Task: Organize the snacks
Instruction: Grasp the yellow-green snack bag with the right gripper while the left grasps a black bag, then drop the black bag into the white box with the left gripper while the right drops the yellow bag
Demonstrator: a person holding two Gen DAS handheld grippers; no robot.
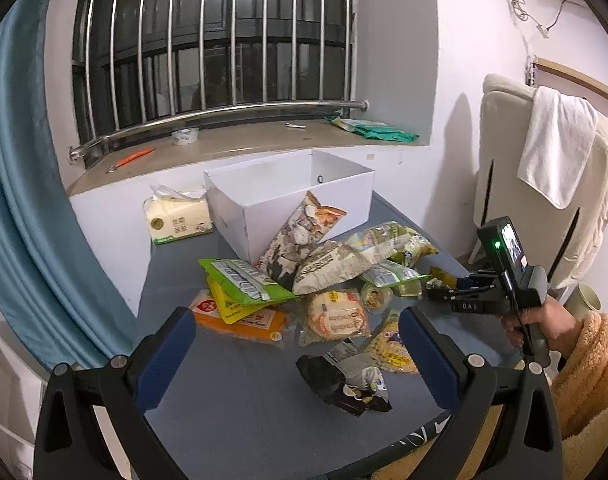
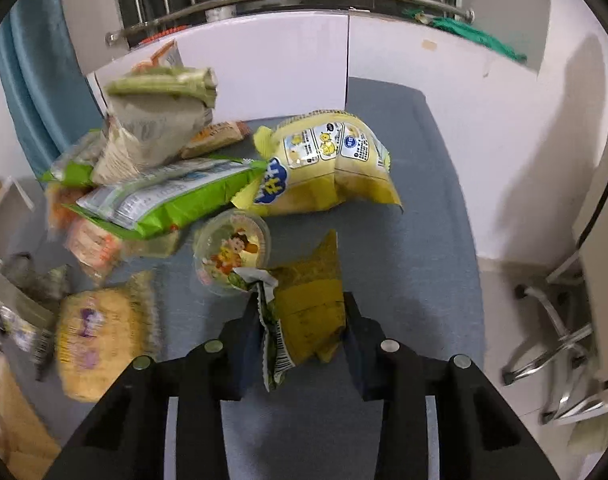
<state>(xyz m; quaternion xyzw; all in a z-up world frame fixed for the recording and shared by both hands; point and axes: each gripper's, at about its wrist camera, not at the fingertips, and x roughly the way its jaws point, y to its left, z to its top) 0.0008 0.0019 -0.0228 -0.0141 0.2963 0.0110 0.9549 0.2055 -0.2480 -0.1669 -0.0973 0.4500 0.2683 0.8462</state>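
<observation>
Left wrist view: left gripper (image 1: 296, 344) spread wide over table (image 1: 232, 408), snack pile (image 1: 315, 280) ahead, white box (image 1: 264, 196) behind it, right gripper (image 1: 433, 294) at far right. Only the right wrist view shows right gripper (image 2: 302, 320) clamping a yellow packet (image 2: 309, 304) beside a jelly cup (image 2: 232, 250).

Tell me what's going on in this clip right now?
A person is sorting a heap of snack packs on a grey table. The right gripper has its fingers closed on a small yellow-green packet, at the heap's edge beside a round cup. The left gripper hangs open over the table, holding nothing. The white box behind the heap looks empty from here.
</observation>
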